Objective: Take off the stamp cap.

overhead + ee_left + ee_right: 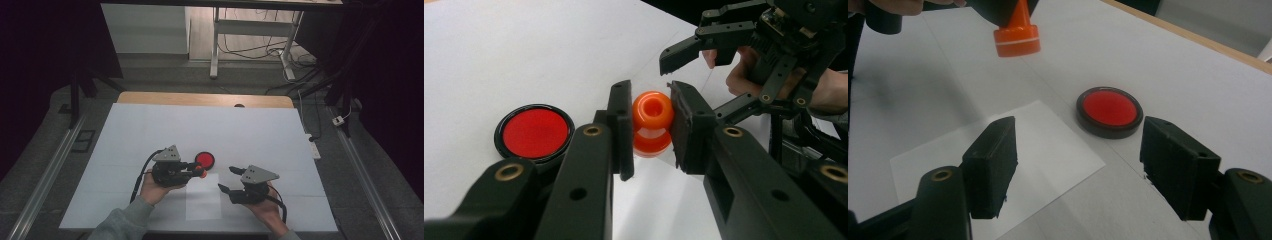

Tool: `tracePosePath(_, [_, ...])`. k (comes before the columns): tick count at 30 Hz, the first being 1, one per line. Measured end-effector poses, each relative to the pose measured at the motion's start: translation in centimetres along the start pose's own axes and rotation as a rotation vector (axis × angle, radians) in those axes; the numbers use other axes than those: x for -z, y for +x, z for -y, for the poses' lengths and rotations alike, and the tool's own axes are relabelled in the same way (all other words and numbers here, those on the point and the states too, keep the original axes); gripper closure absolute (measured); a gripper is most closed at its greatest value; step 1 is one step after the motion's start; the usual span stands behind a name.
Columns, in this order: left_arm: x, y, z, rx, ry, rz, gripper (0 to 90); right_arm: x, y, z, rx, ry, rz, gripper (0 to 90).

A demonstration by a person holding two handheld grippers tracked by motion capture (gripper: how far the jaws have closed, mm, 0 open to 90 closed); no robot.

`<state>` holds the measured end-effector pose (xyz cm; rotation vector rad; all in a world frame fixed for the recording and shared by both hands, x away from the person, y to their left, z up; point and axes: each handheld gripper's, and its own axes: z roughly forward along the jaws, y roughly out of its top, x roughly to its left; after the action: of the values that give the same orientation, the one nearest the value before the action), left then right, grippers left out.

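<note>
Scene at a table covered with a white sheet, seen from above and from each gripper. The left gripper was clenched on an orange stamp; in the left gripper view its two black pads pressed on the stamp's rounded knob from either side, and the stamp's wider base lay beyond the knob. In the right gripper view the stamp hung clear of the table, base downward, with a pale band around that base.

Taking the red ink pad as landmark: the pad, a red disc in a black rim, lay flat on the white sheet. The held stamp was just beside the pad, on the side nearer the person. A white sheet of paper lay near the pad, nearer the person again, and below the stamp. The right gripper stood well apart from the pad, to the right of the paper, with its jaws spread wide and nothing between them.
</note>
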<state>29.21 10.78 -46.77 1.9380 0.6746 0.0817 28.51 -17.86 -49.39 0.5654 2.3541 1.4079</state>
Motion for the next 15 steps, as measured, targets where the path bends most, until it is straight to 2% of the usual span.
tracePosePath(9, [-0.1,0.0,0.0,0.001,0.007,0.003,72.2,-0.7,0.5,-0.6,0.011,-0.005,-0.008,31.5])
tracePosePath(15, [-0.2,0.0,0.1,0.000,0.007,0.001,72.2,-1.2,0.7,-0.7,0.008,0.017,-0.003,32.3])
